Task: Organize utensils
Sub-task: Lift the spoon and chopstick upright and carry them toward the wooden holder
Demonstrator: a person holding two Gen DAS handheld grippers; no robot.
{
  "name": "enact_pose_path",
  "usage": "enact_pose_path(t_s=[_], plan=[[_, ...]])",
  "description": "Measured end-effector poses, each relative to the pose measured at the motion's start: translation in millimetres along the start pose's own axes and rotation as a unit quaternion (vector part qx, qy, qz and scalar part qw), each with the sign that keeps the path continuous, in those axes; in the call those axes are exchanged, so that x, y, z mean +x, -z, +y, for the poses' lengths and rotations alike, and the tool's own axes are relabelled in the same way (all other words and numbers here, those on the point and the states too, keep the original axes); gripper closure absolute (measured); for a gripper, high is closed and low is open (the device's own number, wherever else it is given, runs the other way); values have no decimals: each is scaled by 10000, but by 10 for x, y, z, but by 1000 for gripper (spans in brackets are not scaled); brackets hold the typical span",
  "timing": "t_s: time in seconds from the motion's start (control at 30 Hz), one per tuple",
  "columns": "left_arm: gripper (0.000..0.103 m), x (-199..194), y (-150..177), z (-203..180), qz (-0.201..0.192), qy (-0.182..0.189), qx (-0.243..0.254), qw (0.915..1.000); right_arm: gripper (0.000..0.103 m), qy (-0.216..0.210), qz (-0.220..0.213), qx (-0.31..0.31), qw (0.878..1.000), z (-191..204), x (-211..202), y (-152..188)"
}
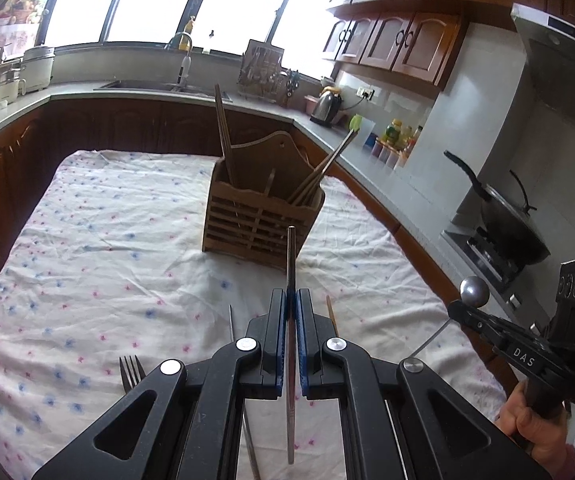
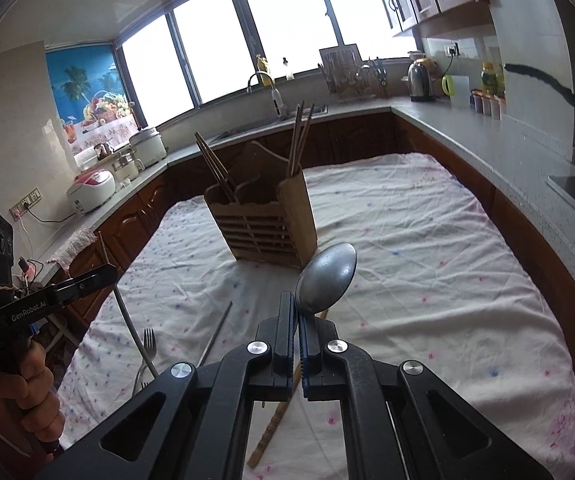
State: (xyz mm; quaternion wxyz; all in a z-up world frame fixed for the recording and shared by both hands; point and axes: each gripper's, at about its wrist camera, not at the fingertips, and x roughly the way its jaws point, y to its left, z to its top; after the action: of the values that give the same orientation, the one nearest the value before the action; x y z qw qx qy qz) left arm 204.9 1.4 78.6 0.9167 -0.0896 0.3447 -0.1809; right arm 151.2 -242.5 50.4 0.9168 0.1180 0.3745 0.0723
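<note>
On the floral cloth [image 1: 99, 240], near mid-table, stands a slatted wooden utensil caddy [image 1: 261, 216] – the landmark for all below. Chopsticks [image 1: 223, 136] lean out of its L compartment, more sticks [image 1: 327, 168] out of the R one, as the left wrist cam sees it.

L gripper [image 1: 292, 300]: jaws clamped on a thin flat metal utensil [image 1: 291, 256], seen edge-on, can't tell what kind; its tip rises in front of the caddy's near face, nearer the cam, not touching it.

R gripper [image 2: 298, 312]: closed tight on a metal spoon [image 2: 327, 278] at the neck; bowl sticks up & to the R, just in front of the caddy's near R corner, clear of the cloth.

Lying on the cloth on the cam side of the caddy: a fork [image 1: 131, 372] well off to the L, a thin metal rod [image 1: 231, 322] between fork & gripper, a wooden stick [image 1: 331, 318] just R of the fingers. Right cam also shows a notched bamboo piece [image 2: 271, 436] under the gripper.

A hand [image 1: 535, 420] grips the R tool's handle.
</note>
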Motion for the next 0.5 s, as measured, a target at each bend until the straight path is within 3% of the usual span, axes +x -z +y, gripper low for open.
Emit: enact_pose_path(t_s=[0.5], plan=[[100, -203, -94, 96, -545, -87, -87, 9984, 101, -60, -210, -133, 9997, 78, 21, -175]])
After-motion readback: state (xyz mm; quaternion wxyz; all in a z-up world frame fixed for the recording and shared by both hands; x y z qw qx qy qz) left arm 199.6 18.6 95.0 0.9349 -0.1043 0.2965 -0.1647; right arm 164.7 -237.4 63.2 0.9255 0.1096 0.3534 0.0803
